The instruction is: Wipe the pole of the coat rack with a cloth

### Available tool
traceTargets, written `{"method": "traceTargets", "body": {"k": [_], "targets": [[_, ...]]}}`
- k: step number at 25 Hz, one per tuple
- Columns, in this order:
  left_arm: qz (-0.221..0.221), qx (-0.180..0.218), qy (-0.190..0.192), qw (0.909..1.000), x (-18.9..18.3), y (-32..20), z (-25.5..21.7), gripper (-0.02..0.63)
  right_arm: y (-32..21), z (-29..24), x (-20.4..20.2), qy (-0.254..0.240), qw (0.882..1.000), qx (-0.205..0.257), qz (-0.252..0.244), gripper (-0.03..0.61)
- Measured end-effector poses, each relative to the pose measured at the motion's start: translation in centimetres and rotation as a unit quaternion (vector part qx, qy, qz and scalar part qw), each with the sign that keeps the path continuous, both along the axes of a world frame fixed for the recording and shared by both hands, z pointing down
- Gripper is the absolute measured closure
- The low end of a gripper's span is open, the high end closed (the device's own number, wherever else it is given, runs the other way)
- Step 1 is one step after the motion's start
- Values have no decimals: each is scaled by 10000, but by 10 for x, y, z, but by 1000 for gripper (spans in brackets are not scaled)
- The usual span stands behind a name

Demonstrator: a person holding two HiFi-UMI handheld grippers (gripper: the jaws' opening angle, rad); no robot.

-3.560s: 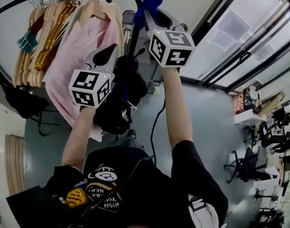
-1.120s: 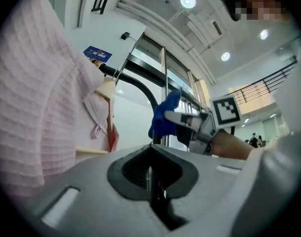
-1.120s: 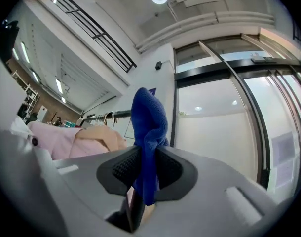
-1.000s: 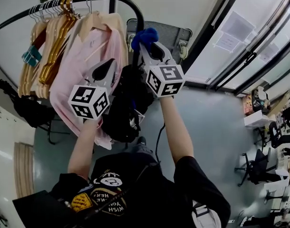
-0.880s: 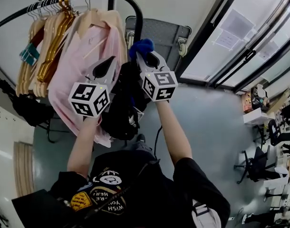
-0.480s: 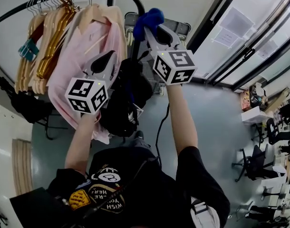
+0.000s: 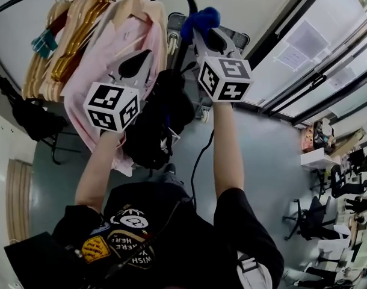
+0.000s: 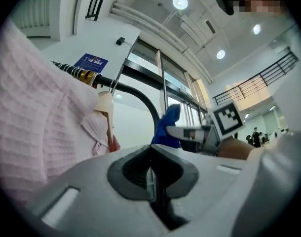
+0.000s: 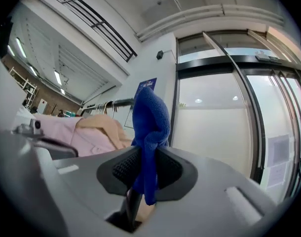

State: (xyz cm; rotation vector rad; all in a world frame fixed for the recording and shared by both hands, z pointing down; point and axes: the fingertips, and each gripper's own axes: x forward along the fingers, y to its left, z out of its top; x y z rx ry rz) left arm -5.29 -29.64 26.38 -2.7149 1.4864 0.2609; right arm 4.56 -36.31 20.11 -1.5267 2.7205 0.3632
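Right claw [image 9: 145,168] clamps blue cloth [image 9: 150,116] beside pole [image 8: 149,106] — left claw [image 8: 153,174] closed, empty.

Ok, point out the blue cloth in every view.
Head view: blue cloth top centre, clamped in the right gripper.
Left gripper view: cloth just right of centre.
Right gripper view: cloth centre, between the jaws.
Shared landmark: pink shirt, left of the cloth in all three.
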Motion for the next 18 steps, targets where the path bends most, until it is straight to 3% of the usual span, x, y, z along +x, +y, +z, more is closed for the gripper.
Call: {"method": "traceTargets", "body": {"k": [5,10,13,16,18], "targets": [[137,-117,-54,9998,12,0,13,609,2,104,7,-138,9969,-776,-4,503],[251,-152,-87,9995,20,3,17,609,6,144,6,185,9957,-892,-177,503],[269,-153,-52,9995,20,4,16,609,6,103,11,406,9958,-803,-176,503],[235,-151,-25,9996,13,4,12,609,9,11,5,173,9995,-4,-279,503],[205,-145,-15,9997,9,3,10,609,7,-44,-5,282,9983,449,-244,503]]}}
